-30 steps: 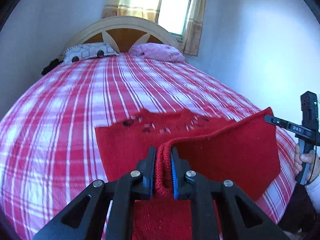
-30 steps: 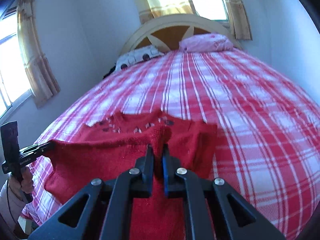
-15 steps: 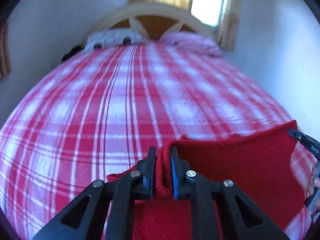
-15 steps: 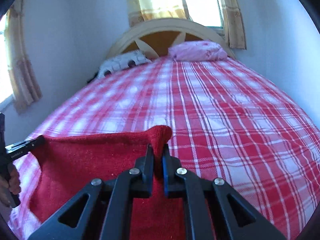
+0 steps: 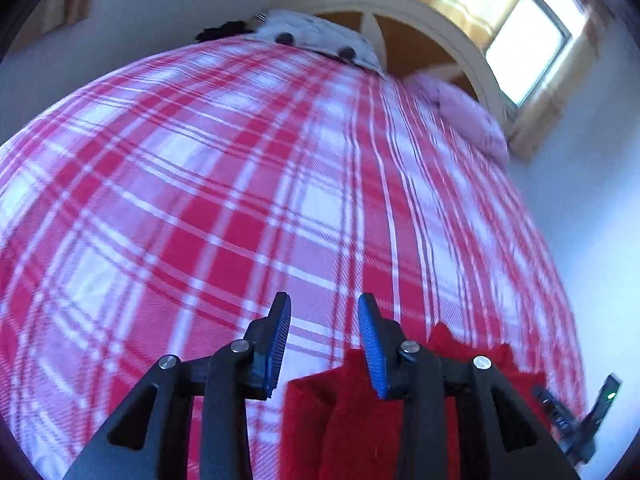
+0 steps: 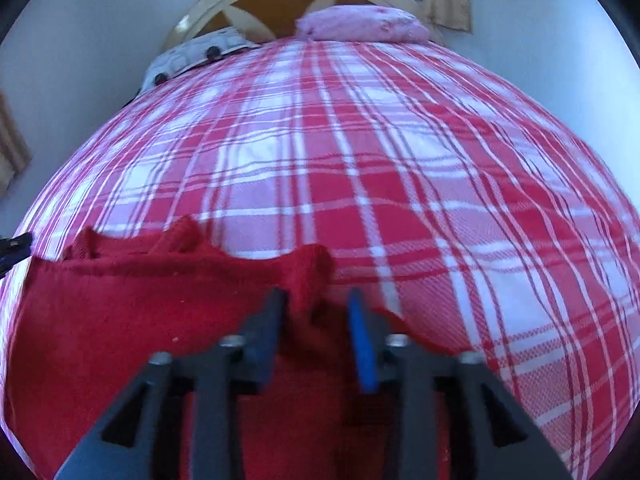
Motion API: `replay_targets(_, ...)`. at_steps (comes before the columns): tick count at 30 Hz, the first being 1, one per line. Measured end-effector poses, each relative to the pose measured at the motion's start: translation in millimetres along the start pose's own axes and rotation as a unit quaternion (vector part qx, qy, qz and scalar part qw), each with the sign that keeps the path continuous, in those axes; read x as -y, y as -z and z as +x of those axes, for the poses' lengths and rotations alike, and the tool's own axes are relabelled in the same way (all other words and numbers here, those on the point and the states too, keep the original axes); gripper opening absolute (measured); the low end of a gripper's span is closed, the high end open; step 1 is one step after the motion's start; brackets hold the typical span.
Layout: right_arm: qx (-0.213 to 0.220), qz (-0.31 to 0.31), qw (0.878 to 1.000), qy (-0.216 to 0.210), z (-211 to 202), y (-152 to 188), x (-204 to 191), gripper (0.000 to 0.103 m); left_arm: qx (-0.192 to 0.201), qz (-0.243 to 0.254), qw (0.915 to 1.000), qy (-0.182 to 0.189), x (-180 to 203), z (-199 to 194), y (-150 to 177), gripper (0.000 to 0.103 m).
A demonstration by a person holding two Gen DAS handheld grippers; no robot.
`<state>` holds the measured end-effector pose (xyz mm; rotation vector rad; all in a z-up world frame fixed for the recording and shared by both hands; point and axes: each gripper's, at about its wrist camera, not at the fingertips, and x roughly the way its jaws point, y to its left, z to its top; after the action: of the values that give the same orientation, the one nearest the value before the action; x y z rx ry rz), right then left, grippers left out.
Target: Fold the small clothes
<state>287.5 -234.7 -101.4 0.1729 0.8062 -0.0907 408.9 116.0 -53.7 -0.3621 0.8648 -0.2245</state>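
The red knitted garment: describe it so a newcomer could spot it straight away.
Start from the big bed under the red-and-white checked cover, with two pillows at the headboard. At the near edge, right in front of both grippers, lies the red knitted garment, folded over. It is the only plain, solid-red, woolly piece; everything around it is checked.

plaid bed (image 6: pixel 360 168) under arched headboard (image 6: pixel 280 4), pale walls (image 6: pixel 540 40), sunlit window (image 5: pixel 528 48).
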Motion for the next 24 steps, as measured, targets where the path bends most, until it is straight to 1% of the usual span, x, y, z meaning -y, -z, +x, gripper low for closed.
replay_targets(2, 0.015, 0.028, 0.999, -0.004, -7, 0, 8, 0.041, 0.002, 0.026, 0.9996, -0.008, 0, -19, 5, 0.036)
replay_targets(3, 0.039, 0.053, 0.998, 0.004, -18, 1, 15, 0.04, 0.001, 0.043, 0.999, -0.011, 2, -26, 9, 0.036)
replay_targets(5, 0.11, 0.109, 0.988, 0.021, -54, 4, 33, 0.04, -0.004, 0.077, 0.997, -0.014, 5, -44, 28, 0.036)
replay_targets(6, 0.142, 0.123, 0.982, 0.027, -75, 8, 40, 0.04, -0.008, 0.081, 0.9966, -0.012, 2, -50, 36, 0.037)
replay_targets(7, 0.154, 0.118, 0.98, 0.032, -92, 11, 42, 0.04, -0.016, 0.084, 0.9963, -0.008, -1, -56, 50, 0.037)
replay_targets(9, 0.145, 0.092, 0.985, 0.028, -110, 21, 37, 0.04, -0.027, 0.088, 0.9958, -0.004, -4, -63, 73, 0.038)
replay_targets(12, 0.117, 0.026, 0.993, 0.014, -133, 50, 17, 0.04, -0.036, 0.097, 0.9946, -0.007, -5, -64, 101, 0.038)
replay_targets(14, 0.099, -0.025, 0.995, 0.005, -143, 74, -3, 0.04, -0.041, 0.113, 0.9925, -0.02, 2, -63, 119, 0.038)
replay_targets(17, 0.073, -0.07, 0.995, -0.008, -144, 106, -25, 0.04, -0.039, 0.133, 0.99, -0.026, 11, -66, 141, 0.038)
replay_targets(19, 0.052, -0.068, 0.996, -0.014, -135, 121, -27, 0.04, -0.033, 0.154, 0.9861, -0.053, 17, -64, 152, 0.038)
replay_targets(20, 0.031, -0.064, 0.997, -0.01, -124, 130, -26, 0.04, -0.033, 0.162, 0.9841, -0.064, 17, -63, 157, 0.039)
replay_targets(21, 0.03, -0.063, 0.998, -0.004, -119, 135, -25, 0.04, -0.035, 0.166, 0.983, -0.071, 16, -61, 161, 0.039)
replay_targets(23, 0.038, -0.065, 0.997, 0.002, -122, 142, -27, 0.04, -0.027, 0.164, 0.9837, -0.069, 12, -65, 166, 0.04)
replay_targets(24, 0.037, -0.068, 0.997, 0.007, -125, 143, -29, 0.04, -0.022, 0.16, 0.9845, -0.068, 9, -69, 167, 0.042)
